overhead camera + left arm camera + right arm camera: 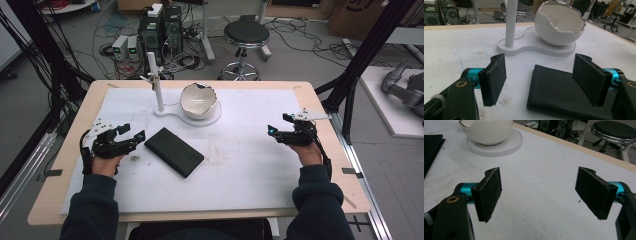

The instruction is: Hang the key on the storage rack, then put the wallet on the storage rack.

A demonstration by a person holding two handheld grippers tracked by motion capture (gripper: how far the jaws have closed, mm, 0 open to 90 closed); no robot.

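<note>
**Both grippers empty, wallet flat on the mat**

Your left gripper (131, 133) stands wide, nothing between its jaws, just beside the black wallet (174, 151). The wallet lies flat near the white egg-shaped bowl (198, 100). Your right gripper (280, 124) gapes wide over bare mat, well apart.

Egg-shaped white bowl (199, 100) on stand w/ post (156, 82) — stool (245, 34) behind table.

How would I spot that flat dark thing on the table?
Start at the white egg-shaped bowl on its white stand at the table's far side. Just nearer lies the black wallet, beside the left gripper. It is the flat, dark, leathery thing on the white sheet.
</note>
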